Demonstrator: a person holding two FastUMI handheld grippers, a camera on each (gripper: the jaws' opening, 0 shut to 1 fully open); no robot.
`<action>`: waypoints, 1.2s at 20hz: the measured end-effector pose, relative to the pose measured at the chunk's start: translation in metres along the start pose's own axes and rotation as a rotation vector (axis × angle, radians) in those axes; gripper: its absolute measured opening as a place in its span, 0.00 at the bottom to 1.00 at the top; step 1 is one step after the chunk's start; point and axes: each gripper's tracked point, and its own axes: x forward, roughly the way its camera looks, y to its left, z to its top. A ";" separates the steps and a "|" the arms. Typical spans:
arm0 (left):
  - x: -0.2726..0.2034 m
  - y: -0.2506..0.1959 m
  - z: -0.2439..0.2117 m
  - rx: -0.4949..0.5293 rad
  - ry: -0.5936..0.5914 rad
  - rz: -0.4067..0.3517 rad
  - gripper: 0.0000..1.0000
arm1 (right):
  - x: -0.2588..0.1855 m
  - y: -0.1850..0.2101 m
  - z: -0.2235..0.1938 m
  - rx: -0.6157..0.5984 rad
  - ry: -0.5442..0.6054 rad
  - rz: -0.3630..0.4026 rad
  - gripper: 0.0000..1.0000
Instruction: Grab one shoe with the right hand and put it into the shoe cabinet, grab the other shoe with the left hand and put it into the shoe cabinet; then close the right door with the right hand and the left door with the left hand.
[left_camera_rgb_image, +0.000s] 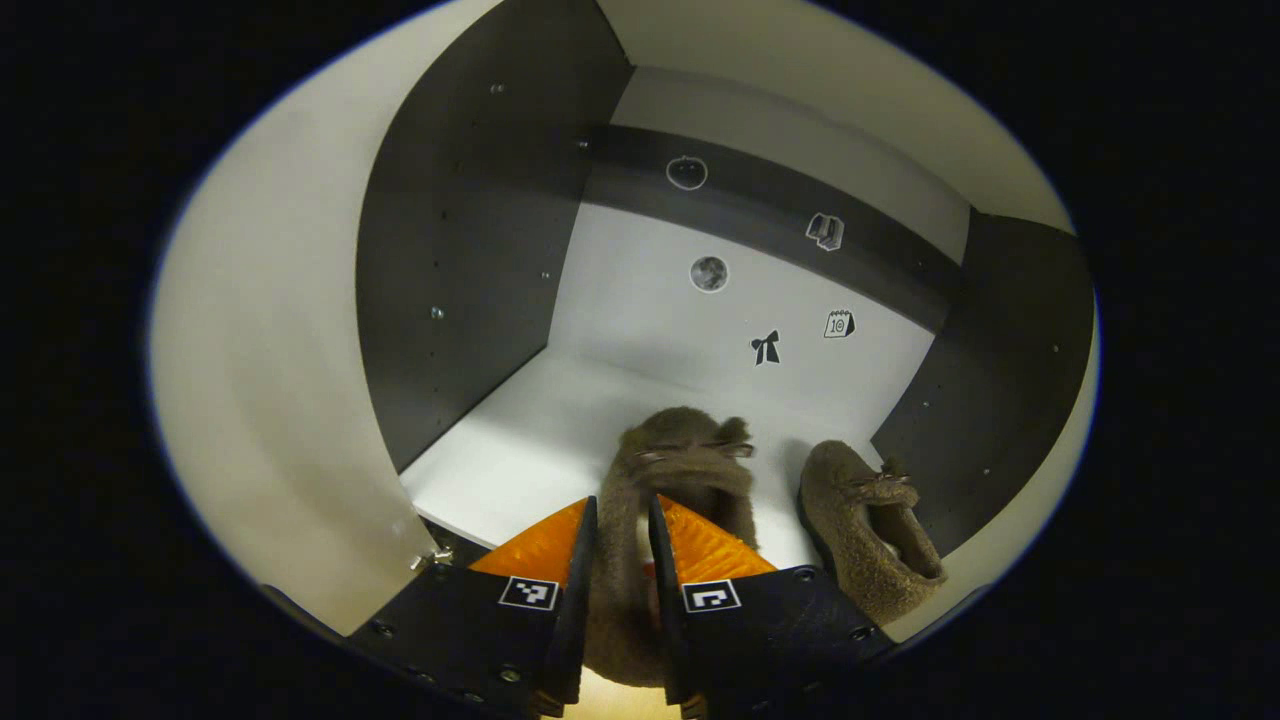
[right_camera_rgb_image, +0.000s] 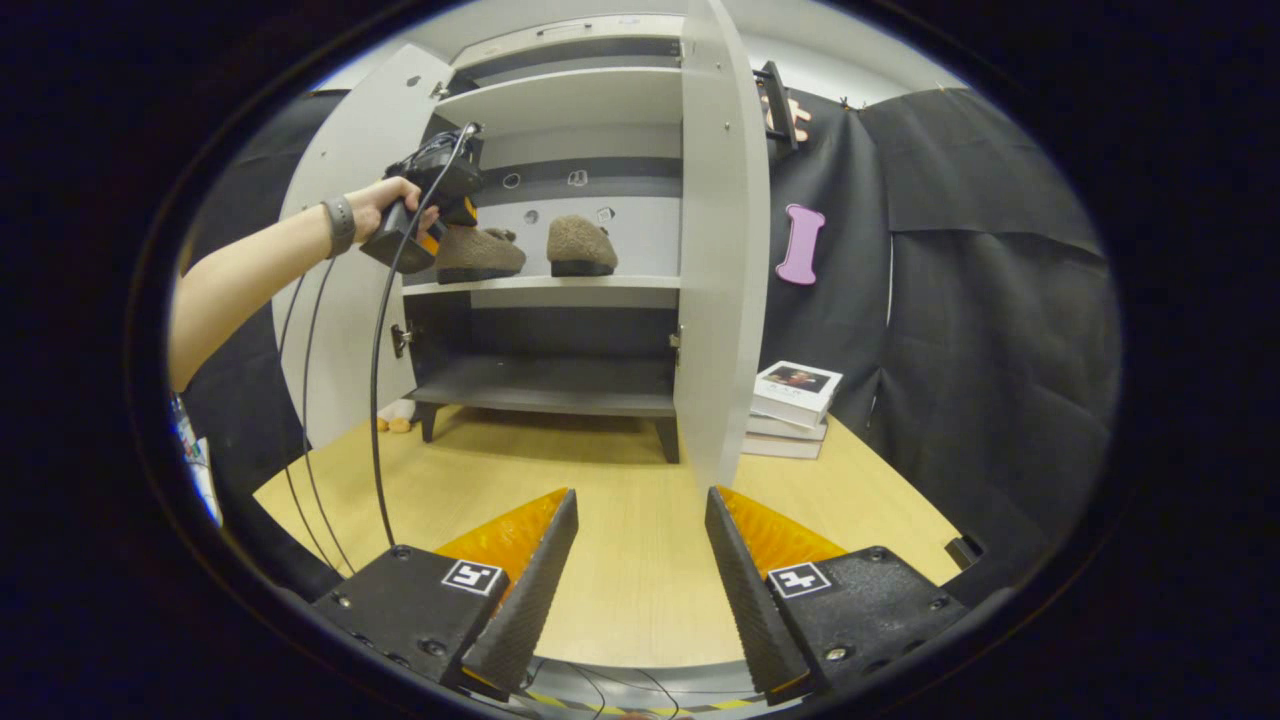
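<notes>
I've got the left gripper (left_camera_rgb_image: 622, 520) pushed into the shoe cabinet (left_camera_rgb_image: 470, 240), its two fingers clamped on the heel end of the second shoe (left_camera_rgb_image: 685, 460), which sits on the white shelf (left_camera_rgb_image: 520, 450) or hovers just over it; I can't tell from here whether the sole is fully down. Just beside it, toward the cabinet's right wall, the first shoe (left_camera_rgb_image: 865, 520) lies on the same shelf with nothing gripping it, so I judge the right-hand half of the loading done. From the right gripper view I see the whole picture: the hand (right_camera_rgb_image: 385, 200) holding the left gripper up at the middle shelf, both brown shoes side by side there, and both doors swung wide, the left door (right_camera_rgb_image: 340, 240) behind that arm and the right door (right_camera_rgb_image: 715, 250) edge-on toward me. My right gripper (right_camera_rgb_image: 640, 570) hangs well back over the wooden table (right_camera_rgb_image: 620, 560), fingers spread apart with nothing between them. So what I reckon is left: let go of this second shoe, back the left gripper out, then swing the right door shut with the right and the left door with the left. A stack of books (right_camera_rgb_image: 795, 405) sits by the right door's foot, apparently outside its closing swing.
</notes>
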 end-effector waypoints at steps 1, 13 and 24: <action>-0.007 0.000 0.006 0.028 -0.020 0.013 0.31 | 0.000 0.003 -0.001 0.001 0.002 0.007 0.82; -0.159 -0.013 -0.009 0.220 -0.367 -0.102 0.94 | 0.000 0.013 0.019 0.038 -0.065 0.043 0.87; -0.234 0.015 -0.148 0.131 -0.413 -0.172 0.95 | -0.028 -0.009 0.098 0.117 -0.238 0.045 0.88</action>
